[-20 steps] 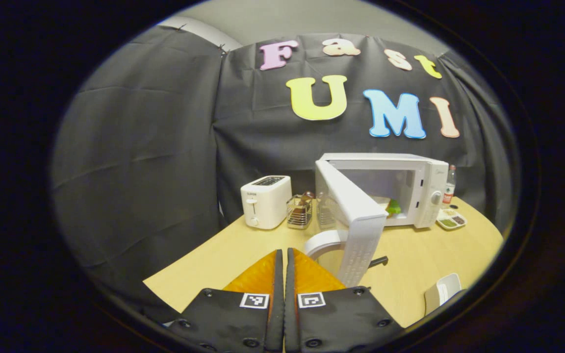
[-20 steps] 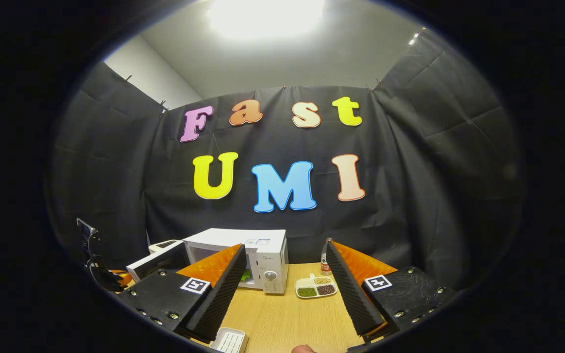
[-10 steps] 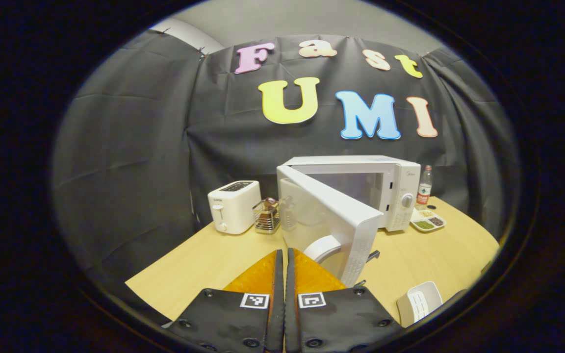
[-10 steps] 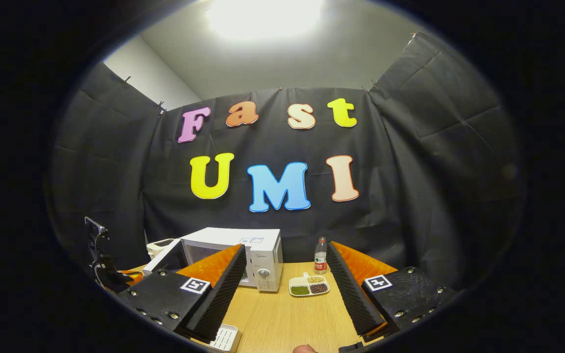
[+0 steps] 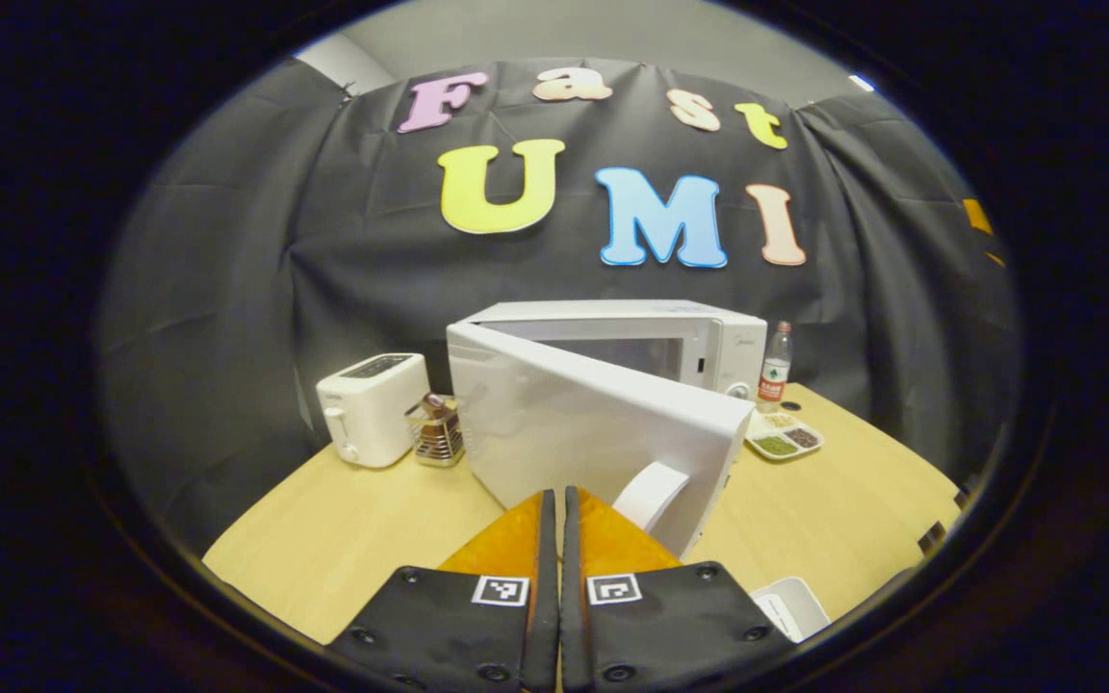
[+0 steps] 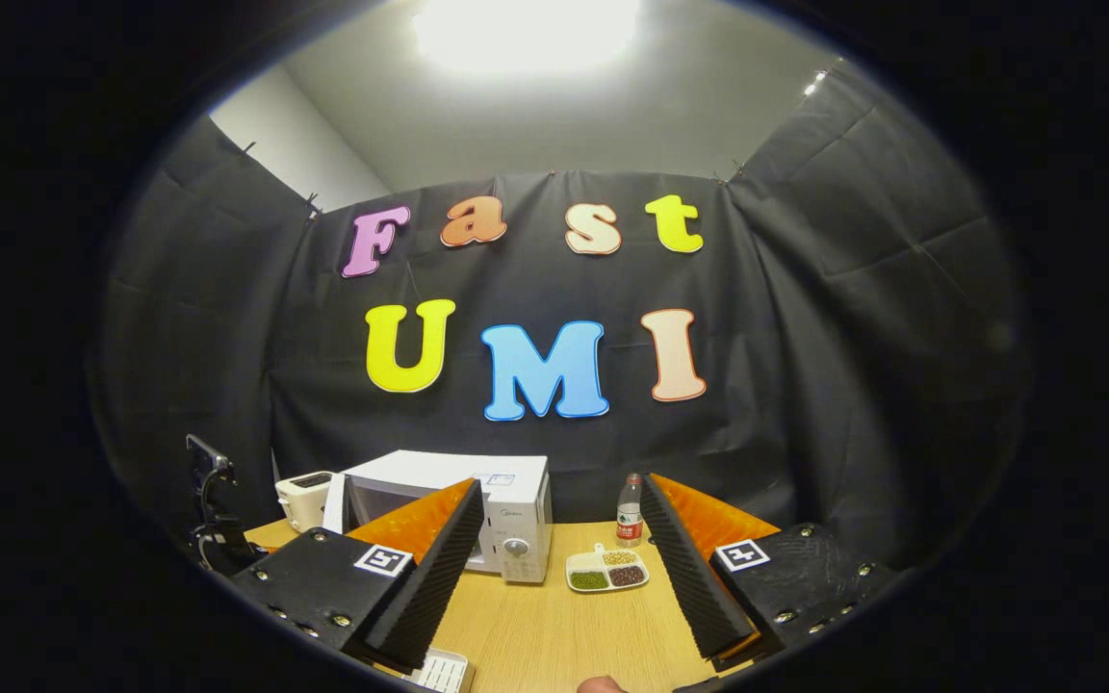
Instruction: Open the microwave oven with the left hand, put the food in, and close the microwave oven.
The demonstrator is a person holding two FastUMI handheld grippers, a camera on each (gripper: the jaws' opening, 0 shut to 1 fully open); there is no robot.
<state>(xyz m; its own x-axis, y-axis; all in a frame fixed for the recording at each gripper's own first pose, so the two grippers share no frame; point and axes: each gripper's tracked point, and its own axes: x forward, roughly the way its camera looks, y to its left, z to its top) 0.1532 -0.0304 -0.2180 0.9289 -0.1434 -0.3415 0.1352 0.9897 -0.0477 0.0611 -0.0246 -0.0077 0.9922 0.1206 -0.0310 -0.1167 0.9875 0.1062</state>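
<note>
**Microwave door partly swung in, left gripper closed just in front of it**

The white microwave oven [image 5: 612, 332] stands at the back of the wooden table [image 5: 834, 500], against the black cloth wall. In the left gripper view its door [image 5: 593, 428] stands at an angle to the body, hinged at the left, with a gap on the right side where the dark cavity opening shows behind it. The door's curved white handle [image 5: 651, 493] sits at its near lower corner. The food cannot be made out inside from either view.

The left gripper [image 5: 554, 515] points at the door's outer face, its two fingers pressed together with nothing between them; the tips lie just beside the handle, and whether they touch the door cannot be told.

To the left of the microwave stand a white toaster [image 5: 372, 407] and, between the two, a small wire rack [image 5: 437, 433]. To the right are a plastic bottle [image 5: 774, 368] and a divided dish of beans [image 5: 784, 438]. A small white tray [image 5: 790, 606] lies at the near table edge.

In the right gripper view the right gripper [image 6: 554, 568] is held well back from the microwave, fingers spread wide and empty, with the control panel, the dish and the bottle seen between them.
</note>
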